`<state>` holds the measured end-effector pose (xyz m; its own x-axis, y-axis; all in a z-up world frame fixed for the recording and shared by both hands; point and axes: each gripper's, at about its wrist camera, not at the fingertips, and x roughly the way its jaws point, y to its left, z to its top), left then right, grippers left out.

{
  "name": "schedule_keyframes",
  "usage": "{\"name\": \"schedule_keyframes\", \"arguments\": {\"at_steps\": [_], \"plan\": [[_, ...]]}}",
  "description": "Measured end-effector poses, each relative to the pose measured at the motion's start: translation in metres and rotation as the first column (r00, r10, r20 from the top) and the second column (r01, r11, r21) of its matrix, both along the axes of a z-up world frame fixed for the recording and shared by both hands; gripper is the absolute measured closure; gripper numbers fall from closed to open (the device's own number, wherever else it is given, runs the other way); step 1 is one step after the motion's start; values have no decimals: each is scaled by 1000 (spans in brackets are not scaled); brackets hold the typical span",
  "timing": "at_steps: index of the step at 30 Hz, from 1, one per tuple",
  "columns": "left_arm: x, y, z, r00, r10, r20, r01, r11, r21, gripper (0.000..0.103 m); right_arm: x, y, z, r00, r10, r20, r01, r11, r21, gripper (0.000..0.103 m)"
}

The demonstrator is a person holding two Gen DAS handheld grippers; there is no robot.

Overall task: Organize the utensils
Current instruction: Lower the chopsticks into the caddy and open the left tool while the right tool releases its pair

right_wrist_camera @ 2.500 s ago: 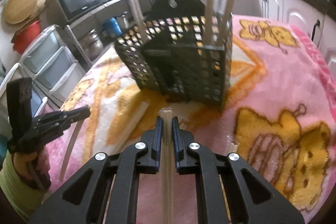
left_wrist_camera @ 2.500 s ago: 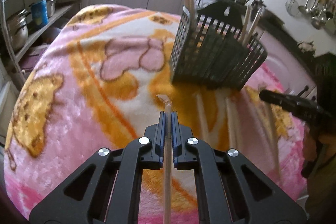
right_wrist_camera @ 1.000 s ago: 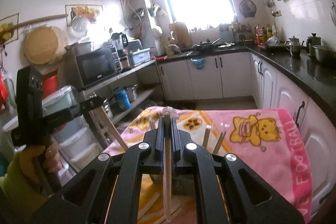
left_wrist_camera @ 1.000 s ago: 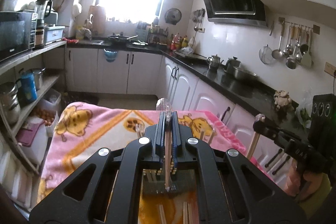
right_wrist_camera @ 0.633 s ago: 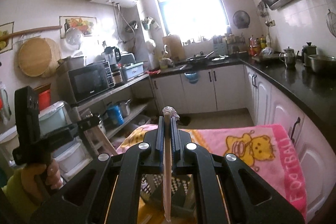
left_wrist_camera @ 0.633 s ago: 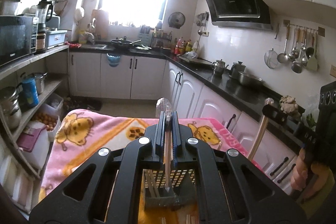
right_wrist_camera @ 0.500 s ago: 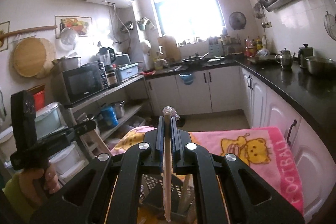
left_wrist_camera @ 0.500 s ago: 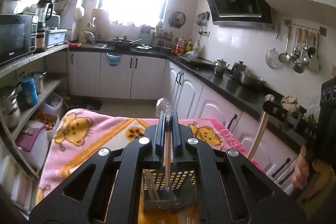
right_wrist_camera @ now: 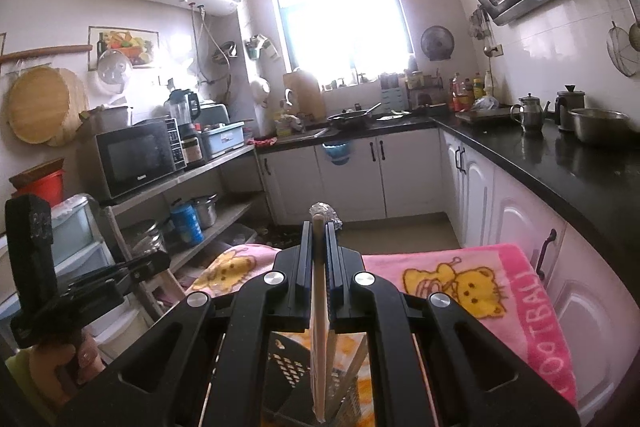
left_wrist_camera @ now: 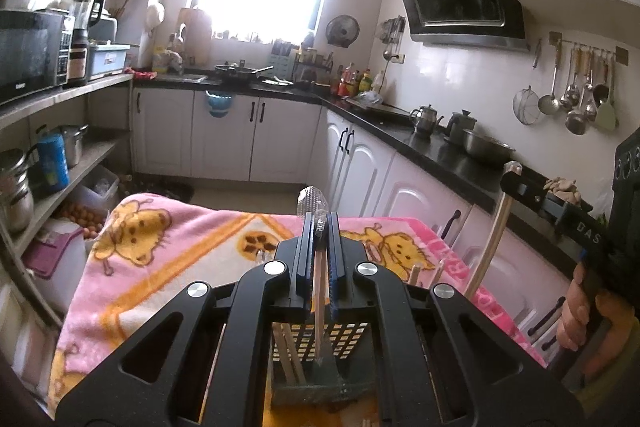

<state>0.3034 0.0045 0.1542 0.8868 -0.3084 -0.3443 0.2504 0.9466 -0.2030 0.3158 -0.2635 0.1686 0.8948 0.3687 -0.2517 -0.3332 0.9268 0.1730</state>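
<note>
My left gripper (left_wrist_camera: pixel 319 223) is shut on a wrapped chopstick (left_wrist_camera: pixel 319 307) that hangs down with its tip over the dark mesh utensil basket (left_wrist_camera: pixel 320 367). Several chopsticks (left_wrist_camera: pixel 286 351) stand in that basket. My right gripper (right_wrist_camera: pixel 319 227) is shut on another wrapped chopstick (right_wrist_camera: pixel 319 339), held upright over the same basket (right_wrist_camera: pixel 292 367). The right gripper also shows at the right of the left wrist view (left_wrist_camera: pixel 516 183), its chopstick (left_wrist_camera: pixel 490 247) slanting down. The left gripper shows at the left of the right wrist view (right_wrist_camera: pixel 156 263).
The basket stands on a table under a pink and orange cartoon blanket (left_wrist_camera: pixel 152 267). White cabinets and a black counter (right_wrist_camera: pixel 560 167) run along the right. Shelves with pots and a microwave (right_wrist_camera: pixel 136 155) stand on the left.
Both grippers rose from the blanket with a chopstick each and turned them upright above the basket. Over the last half second both have sunk slightly towards the basket.
</note>
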Motion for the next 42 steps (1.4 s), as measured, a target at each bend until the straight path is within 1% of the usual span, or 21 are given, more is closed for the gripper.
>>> {"name": "schedule_keyframes", "arguments": {"at_steps": [7, 17, 22, 24, 28, 42], "plan": [[2, 4, -21, 1000, -16, -24, 15, 1000, -25, 102, 11, 5, -17, 1000, -10, -22, 10, 1000, -27, 97], [3, 5, -45, 998, -30, -50, 27, 999, -43, 102, 17, 16, -43, 999, -11, -49, 9, 998, -58, 97], [3, 6, -57, 997, -18, -79, 15, 999, -37, 102, 14, 17, -53, 999, -8, -40, 6, 999, -47, 97], [3, 6, -59, 997, -17, -79, 14, 999, -38, 102, 12, 16, -56, 1000, -6, -29, 5, 999, -34, 97], [4, 7, -65, 996, -11, -94, 9, 1000, -28, 102, 11, 17, -60, 999, -31, -10, 30, 999, -45, 97], [4, 10, -71, 994, -16, -104, 12, 999, -42, 102, 16, 21, -80, 996, -25, -87, 20, 998, -57, 97]]}}
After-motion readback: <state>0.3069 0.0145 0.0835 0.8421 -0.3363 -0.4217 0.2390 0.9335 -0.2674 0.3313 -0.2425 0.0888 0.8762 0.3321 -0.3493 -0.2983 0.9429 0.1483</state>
